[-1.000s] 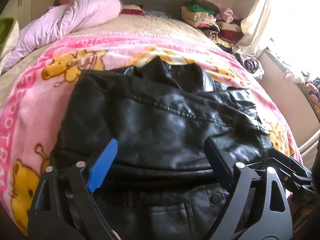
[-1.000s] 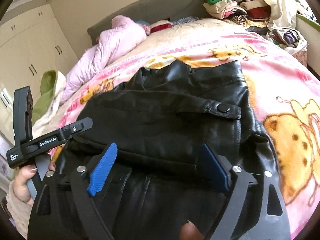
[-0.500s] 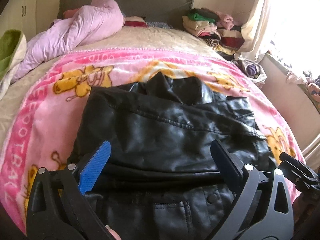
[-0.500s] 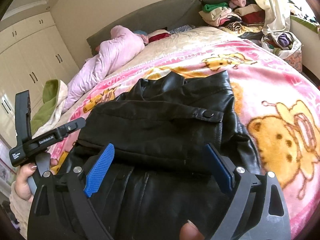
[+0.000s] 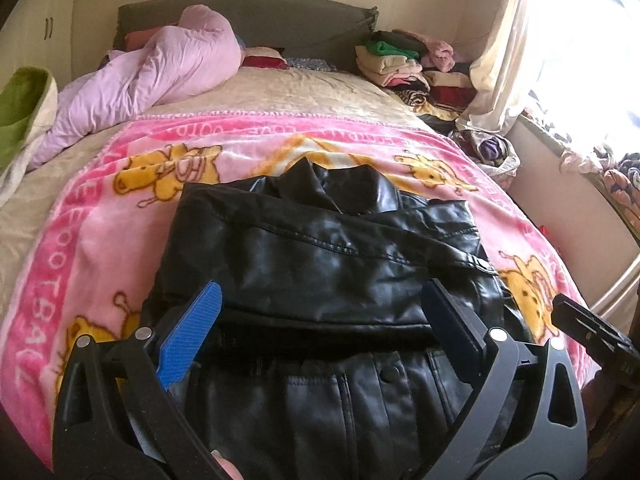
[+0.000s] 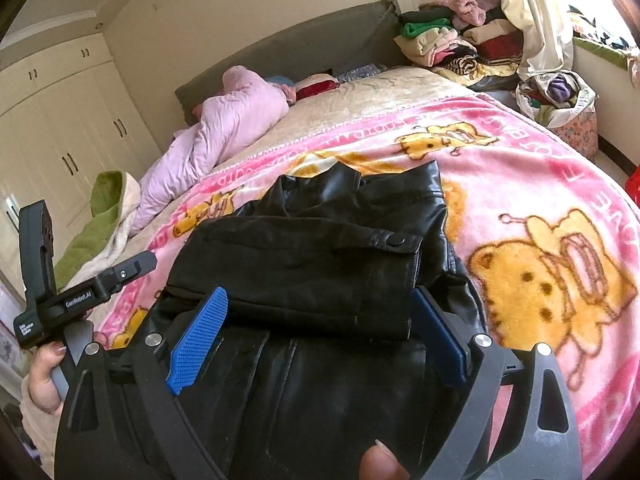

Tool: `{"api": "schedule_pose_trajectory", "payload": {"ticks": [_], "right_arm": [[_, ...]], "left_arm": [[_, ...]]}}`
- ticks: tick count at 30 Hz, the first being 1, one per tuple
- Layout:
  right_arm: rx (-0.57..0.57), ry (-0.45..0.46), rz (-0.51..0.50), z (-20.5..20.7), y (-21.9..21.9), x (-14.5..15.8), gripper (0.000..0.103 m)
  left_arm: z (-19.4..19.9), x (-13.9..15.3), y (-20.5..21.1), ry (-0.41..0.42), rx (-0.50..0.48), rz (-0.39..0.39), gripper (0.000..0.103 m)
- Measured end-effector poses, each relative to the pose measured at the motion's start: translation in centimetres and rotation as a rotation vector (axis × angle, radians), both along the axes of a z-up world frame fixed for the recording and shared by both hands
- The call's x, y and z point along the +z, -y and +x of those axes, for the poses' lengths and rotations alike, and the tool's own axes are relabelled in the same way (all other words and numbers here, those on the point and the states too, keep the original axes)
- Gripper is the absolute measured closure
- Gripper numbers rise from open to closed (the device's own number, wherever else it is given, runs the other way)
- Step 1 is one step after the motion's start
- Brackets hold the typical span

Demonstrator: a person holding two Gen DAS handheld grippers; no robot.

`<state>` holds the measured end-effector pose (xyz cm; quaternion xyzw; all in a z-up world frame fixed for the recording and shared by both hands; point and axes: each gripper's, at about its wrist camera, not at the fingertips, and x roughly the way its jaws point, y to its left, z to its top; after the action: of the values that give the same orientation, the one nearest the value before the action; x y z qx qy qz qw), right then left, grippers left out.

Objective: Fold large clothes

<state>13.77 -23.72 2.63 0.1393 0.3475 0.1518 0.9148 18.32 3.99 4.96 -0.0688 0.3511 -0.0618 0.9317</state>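
Observation:
A black leather jacket [image 5: 328, 256] lies on the pink cartoon blanket [image 5: 96, 240], its sleeves folded across the body and its collar pointing toward the headboard. It also shows in the right wrist view [image 6: 320, 248]. My left gripper [image 5: 320, 320] is open and empty, hovering over the jacket's near part. My right gripper [image 6: 320, 320] is open and empty, also over the near part. The left gripper's body shows at the left of the right wrist view [image 6: 72, 300], the right gripper's body at the right edge of the left wrist view [image 5: 592, 332].
A lilac quilt [image 5: 152, 80] and a green towel [image 5: 20, 108] lie at the bed's far left. Stacked folded clothes [image 5: 400, 60] sit at the far right by the curtain [image 5: 504, 60]. A cloth basket [image 6: 560, 100] stands beside the bed. Wardrobe doors [image 6: 60, 128] are at the left.
Both grippers have drawn back and up from the jacket, so more of the bed shows. The jacket has not moved. Both stay open.

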Motion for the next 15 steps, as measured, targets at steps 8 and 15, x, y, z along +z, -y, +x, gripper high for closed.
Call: {"api": "schedule_pose_trajectory", "payload": {"ticks": [8, 15], "right_arm": [[0.011, 0.028, 0.002, -1.4, 0.3, 1.3, 0.012], [0.022, 0.047, -0.005, -3.0, 0.6, 2.0, 0.011]], "left_arm": [[-2.4, 1.2, 0.4, 0.025, -0.005, 0.007, 0.010], [-4.4, 2.1, 0.4, 0.049, -0.008, 0.012, 0.010]]}}
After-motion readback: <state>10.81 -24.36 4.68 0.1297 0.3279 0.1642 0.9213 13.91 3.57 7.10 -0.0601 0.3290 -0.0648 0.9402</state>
